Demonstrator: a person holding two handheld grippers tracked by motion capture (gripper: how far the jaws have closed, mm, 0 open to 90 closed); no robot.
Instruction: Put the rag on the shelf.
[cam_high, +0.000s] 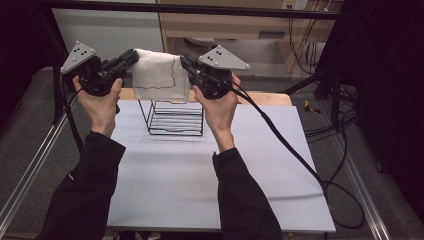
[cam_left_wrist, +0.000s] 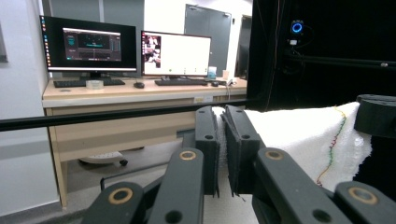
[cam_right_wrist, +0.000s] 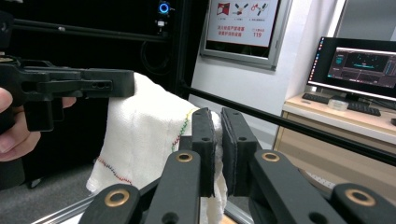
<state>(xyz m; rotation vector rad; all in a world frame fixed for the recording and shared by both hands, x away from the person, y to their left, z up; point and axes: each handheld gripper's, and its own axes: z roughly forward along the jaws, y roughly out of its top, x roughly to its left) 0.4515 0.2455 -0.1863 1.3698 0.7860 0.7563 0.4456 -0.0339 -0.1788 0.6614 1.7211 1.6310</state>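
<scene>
Hanging above the wire rack (cam_high: 172, 116), the white cloth (cam_high: 160, 75) is stretched between the two grippers, well clear of the worktop (cam_high: 200, 170). Its top edge, the long axis, runs level from one gripper to the other, crosswise over the rack, and the rest drapes straight down toward the rack with the coloured stitched border at its lower and right sides. The left gripper (cam_high: 131, 56) has its jaws clenched on the cloth's upper left corner; in the left gripper view (cam_left_wrist: 221, 140) the fabric is pinched between the pads. The right gripper (cam_high: 184, 62) has its jaws clenched on the upper right corner, and the right gripper view (cam_right_wrist: 218, 144) shows the cloth caught between the pads. Both grippers sit higher than the rack, one on each side of it.
</scene>
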